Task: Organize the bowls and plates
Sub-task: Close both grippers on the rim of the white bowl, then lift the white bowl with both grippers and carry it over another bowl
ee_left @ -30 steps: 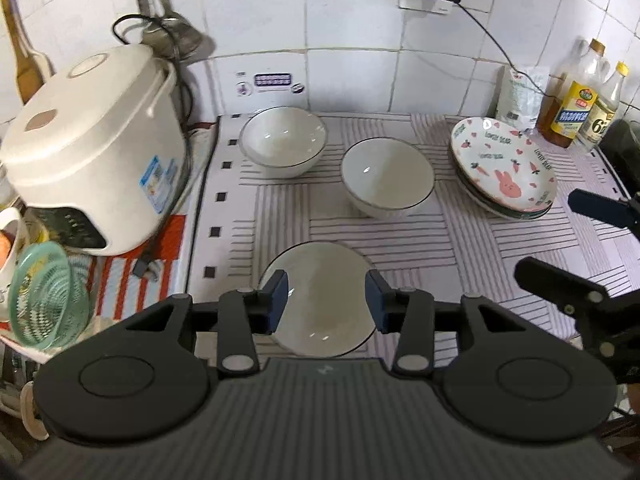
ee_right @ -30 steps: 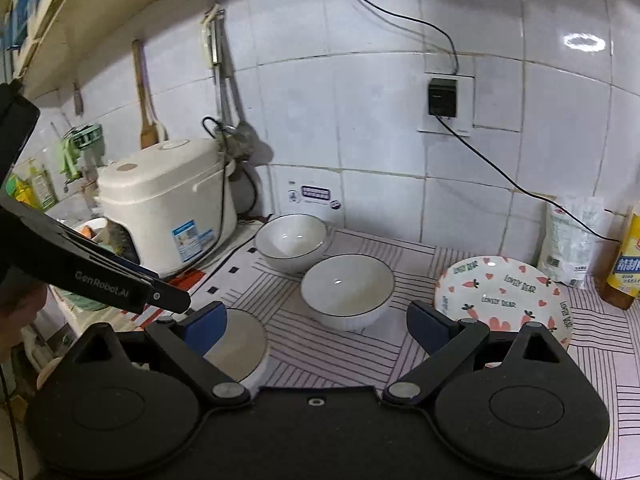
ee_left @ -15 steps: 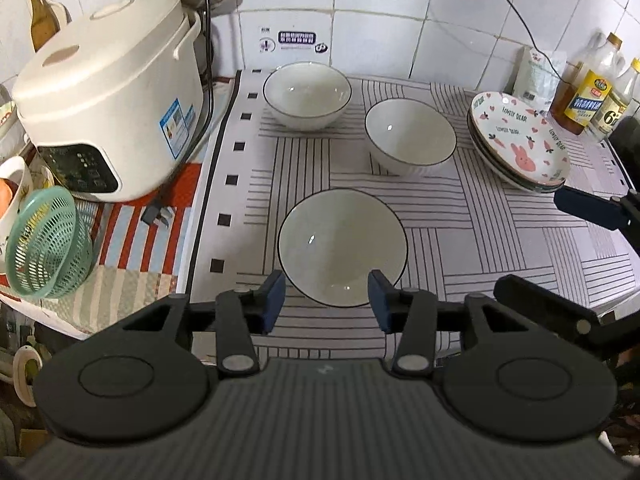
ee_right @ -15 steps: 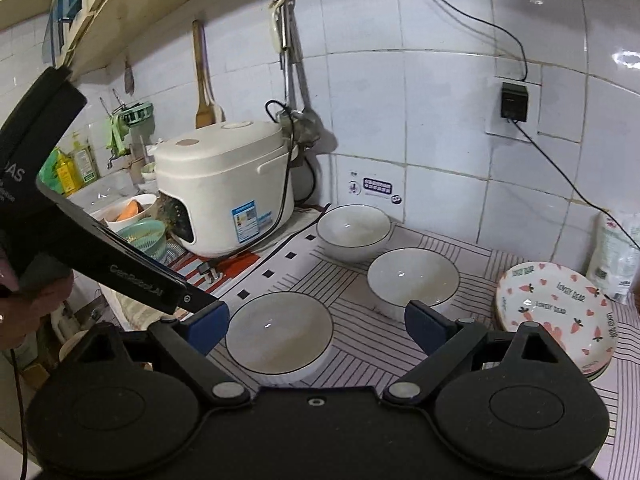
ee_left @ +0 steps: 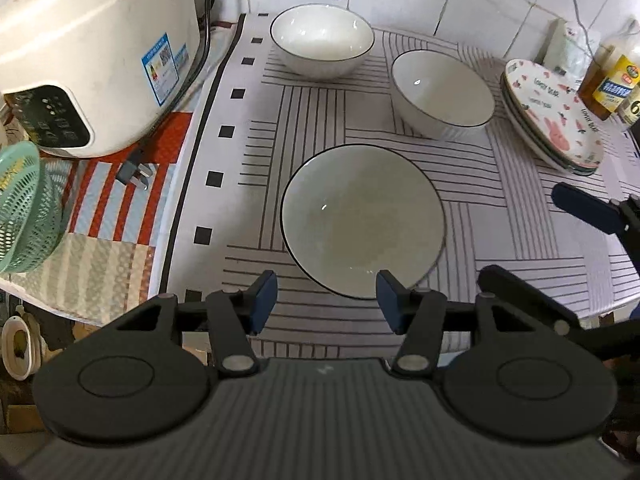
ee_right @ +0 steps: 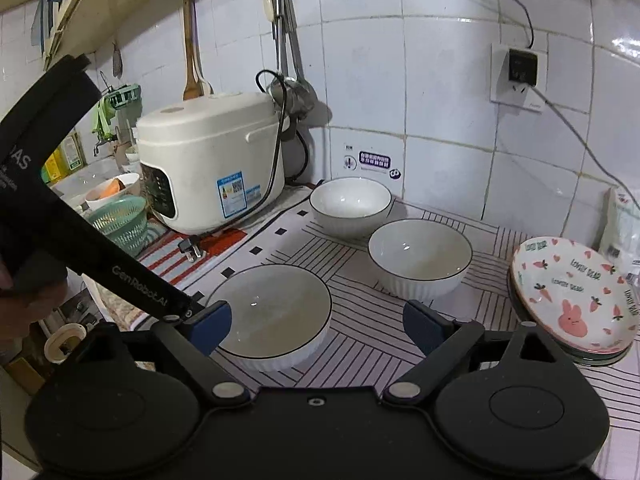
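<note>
While its jaws are opening with nothing between them, the left gripper [ee_left: 326, 300] hangs over the near rim of the nearest bowl [ee_left: 362, 220], its right fingertip [ee_left: 387, 292] overlapping the rim at about 6 o'clock and its left one out over the striped mat [ee_left: 312, 120]. To take this bowl well, I judge the rim should pass between the pads, one inside the wall and one outside, before any squeeze; a bite on the lip alone would likely let glazed ceramic slip or tip. The right gripper [ee_right: 316, 326] is spread wide and empty, the same bowl [ee_right: 276, 312] ahead of its left finger at about 10 o'clock.

From the near bowl outward, a second bowl [ee_left: 442, 94] sits at 1 o'clock and a third bowl [ee_left: 322, 38] at 12 o'clock by the wall, all apart. The stack of rabbit-print plates [ee_left: 554, 116] lies at 2 o'clock.

Only the left wrist view looks down into the bowls and shows them empty. Only the right wrist view shows their ribbed outer walls, the ladles [ee_right: 294, 88] hung above the rice cooker [ee_right: 212, 164], the wall socket [ee_right: 520, 76], and the hand [ee_right: 34, 300] on the left tool's handle.
</note>
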